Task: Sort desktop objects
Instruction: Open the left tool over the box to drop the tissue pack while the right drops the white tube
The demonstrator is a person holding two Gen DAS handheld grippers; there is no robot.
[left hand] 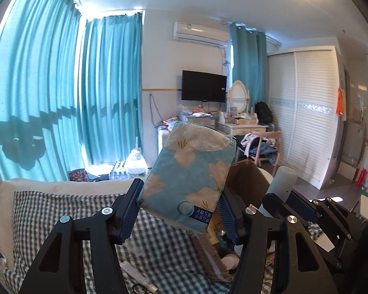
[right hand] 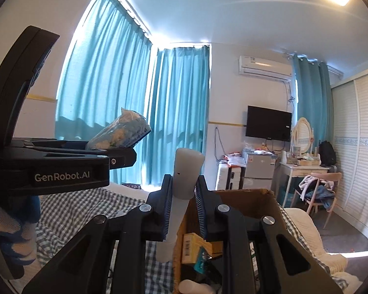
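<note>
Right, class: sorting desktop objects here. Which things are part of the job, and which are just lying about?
Part of the job:
- tissue pack in left gripper
- white tube in right gripper
- cardboard box

Lying about:
- television
- chair with clothes
- air conditioner

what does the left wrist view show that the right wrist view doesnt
Only the left wrist view shows the flowered face of the tissue pack clamped in the left claw, plus the tube lying on the checked cloth. Only the right wrist view shows the yellow box inside the cardboard box. Both show the pale bottle held in the right claw.
</note>
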